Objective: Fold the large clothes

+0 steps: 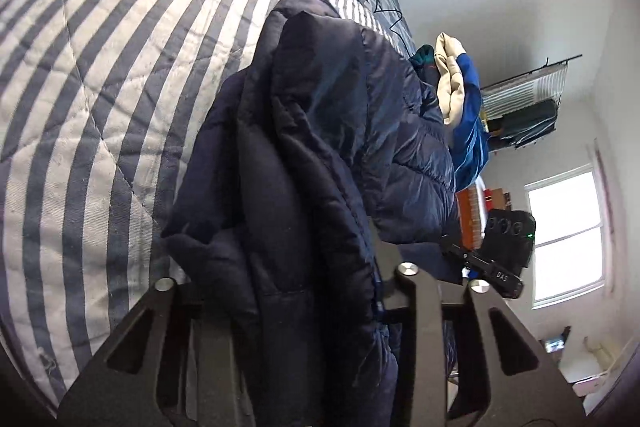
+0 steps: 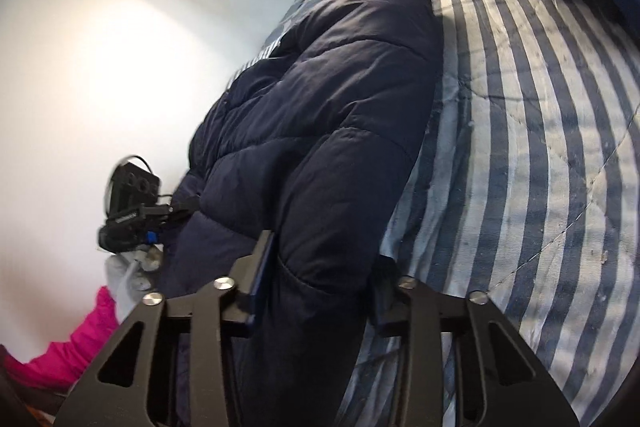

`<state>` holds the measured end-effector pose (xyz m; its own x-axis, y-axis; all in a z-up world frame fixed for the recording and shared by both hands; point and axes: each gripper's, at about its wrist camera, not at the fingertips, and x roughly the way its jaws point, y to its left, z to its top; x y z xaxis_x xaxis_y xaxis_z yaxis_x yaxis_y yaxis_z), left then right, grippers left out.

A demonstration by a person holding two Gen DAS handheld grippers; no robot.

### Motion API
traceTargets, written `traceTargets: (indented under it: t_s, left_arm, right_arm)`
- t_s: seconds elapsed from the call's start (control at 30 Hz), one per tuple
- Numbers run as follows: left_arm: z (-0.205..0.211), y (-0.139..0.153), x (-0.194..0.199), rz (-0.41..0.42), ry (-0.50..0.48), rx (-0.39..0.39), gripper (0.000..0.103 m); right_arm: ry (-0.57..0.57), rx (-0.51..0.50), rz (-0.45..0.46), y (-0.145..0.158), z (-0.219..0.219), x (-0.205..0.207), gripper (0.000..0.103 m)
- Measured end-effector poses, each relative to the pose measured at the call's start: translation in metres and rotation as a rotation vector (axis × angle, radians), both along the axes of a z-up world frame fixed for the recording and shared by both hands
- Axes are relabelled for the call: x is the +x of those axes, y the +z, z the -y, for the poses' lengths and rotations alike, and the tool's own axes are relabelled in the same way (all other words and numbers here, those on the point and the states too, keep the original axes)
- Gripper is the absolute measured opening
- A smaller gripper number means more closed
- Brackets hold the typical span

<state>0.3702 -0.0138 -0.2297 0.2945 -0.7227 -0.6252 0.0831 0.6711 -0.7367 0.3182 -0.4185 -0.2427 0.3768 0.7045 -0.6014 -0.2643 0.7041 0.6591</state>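
One navy puffer jacket (image 1: pixel 320 147), one striped quilt (image 1: pixel 100 87), two grippers (image 1: pixel 304 291) (image 2: pixel 316 267).

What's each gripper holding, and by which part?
Both are clamped on the dark navy puffer jacket: left gripper and right gripper each pinch a bunched fold of it; exact part unclear.

Your left wrist camera looks down along its gripper (image 1: pixel 304 291), close over the navy jacket (image 1: pixel 320 131); your right wrist camera does likewise. Both share jacket and striped bed (image 2: pixel 520 131).
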Motion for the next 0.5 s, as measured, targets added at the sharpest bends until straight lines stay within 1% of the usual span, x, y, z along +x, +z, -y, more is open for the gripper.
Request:
traceTargets:
  t_s: [0.07, 0.23, 0.37, 0.43, 0.5]
  left_arm:
    - [0.006, 0.007, -0.001, 0.020, 0.000, 0.018, 0.028]
    - [0.016, 0.022, -0.008, 0.051, -0.002, 0.065, 0.025]
    - [0.030, 0.037, -0.017, 0.092, -0.022, 0.124, 0.023]
    - [0.037, 0.044, -0.022, 0.110, -0.030, 0.149, 0.022]
    - [0.045, 0.052, -0.028, 0.132, -0.044, 0.162, 0.022]
  right_arm:
    - [-0.002, -0.053, 0.013, 0.009, -0.010, -0.002, 0.030]
    - [-0.004, -0.219, 0.047, 0.032, -0.039, -0.008, 0.022]
    - [0.002, -0.384, 0.079, 0.052, -0.064, -0.016, 0.019]
    - [0.002, -0.441, 0.093, 0.059, -0.070, -0.023, 0.018]
    - [-0.003, -0.472, 0.099, 0.064, -0.068, -0.029, 0.018]
